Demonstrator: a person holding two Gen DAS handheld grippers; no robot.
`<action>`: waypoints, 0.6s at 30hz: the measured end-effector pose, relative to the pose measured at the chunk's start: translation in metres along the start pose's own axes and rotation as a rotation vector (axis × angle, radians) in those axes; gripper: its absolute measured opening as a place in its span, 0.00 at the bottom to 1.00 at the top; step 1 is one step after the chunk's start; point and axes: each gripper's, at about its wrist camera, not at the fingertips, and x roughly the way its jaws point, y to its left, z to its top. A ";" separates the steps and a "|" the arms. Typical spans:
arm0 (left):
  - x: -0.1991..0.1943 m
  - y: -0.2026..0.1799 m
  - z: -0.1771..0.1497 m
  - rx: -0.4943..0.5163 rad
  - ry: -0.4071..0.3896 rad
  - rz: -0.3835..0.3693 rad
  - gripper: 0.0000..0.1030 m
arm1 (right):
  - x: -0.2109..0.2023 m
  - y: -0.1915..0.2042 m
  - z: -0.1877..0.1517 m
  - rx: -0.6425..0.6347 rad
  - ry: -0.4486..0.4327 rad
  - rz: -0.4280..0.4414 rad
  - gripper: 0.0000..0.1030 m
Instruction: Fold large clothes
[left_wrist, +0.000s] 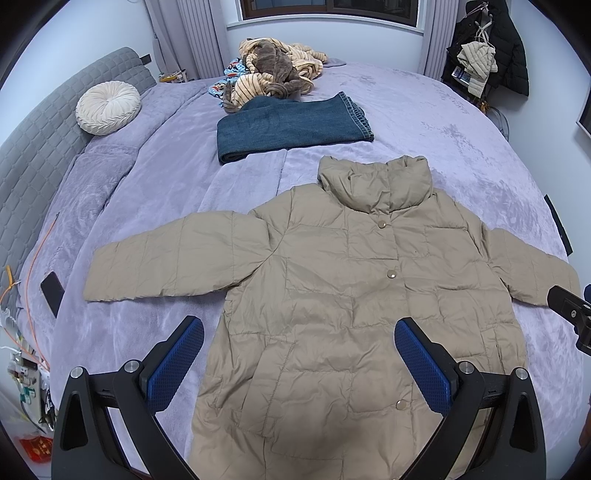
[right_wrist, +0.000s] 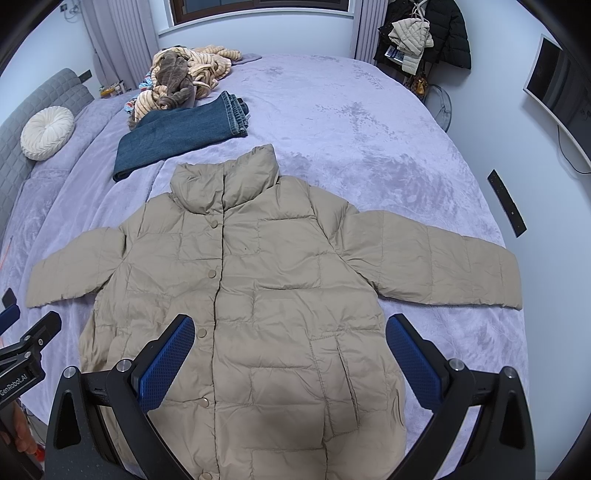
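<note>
A beige quilted puffer jacket (left_wrist: 332, 295) lies face up and snapped closed on the lavender bed (left_wrist: 424, 122), its long axis running from the hem at the near edge, under both cameras, to the stand-up collar (left_wrist: 376, 181) at the far end; both sleeves are spread outward, roughly square to that axis. Left to right: the left sleeve (left_wrist: 173, 258) reaches toward a black phone (left_wrist: 51, 288) lying on the bed near its cuff; the left gripper (left_wrist: 299, 332) hovers over the lower left front with its blue-padded fingers (left_wrist: 177, 362) spread wide and holding nothing; the snap placket (left_wrist: 390, 274) marks the midline; the right gripper (right_wrist: 290, 328) hovers over the lower right front beside the slanted pocket (right_wrist: 345, 384), its fingers (right_wrist: 413, 362) likewise apart and empty; the right sleeve (right_wrist: 443, 266) extends toward a black remote (right_wrist: 506, 203) at the bed's edge. Each sleeve lies outward and ahead of the gripper on its own side, so the left gripper is judged nearer the left cuff and the right gripper nearer the right cuff. No fold appears to have been made yet; bringing the sleeves inward across the body seems the likely first step. Beyond the collar, folded jeans (left_wrist: 291, 125) and a heap of striped plush fabric (left_wrist: 277, 70) lie well apart from the jacket.
</note>
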 end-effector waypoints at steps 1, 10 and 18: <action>0.000 0.000 0.000 0.000 0.000 0.000 1.00 | 0.001 0.001 -0.001 0.001 0.000 0.001 1.00; 0.000 0.000 0.000 0.000 0.000 0.000 1.00 | 0.001 0.001 -0.001 0.000 0.000 0.001 1.00; 0.000 0.000 0.000 0.001 0.000 0.000 1.00 | 0.001 0.000 -0.001 0.000 0.000 0.000 1.00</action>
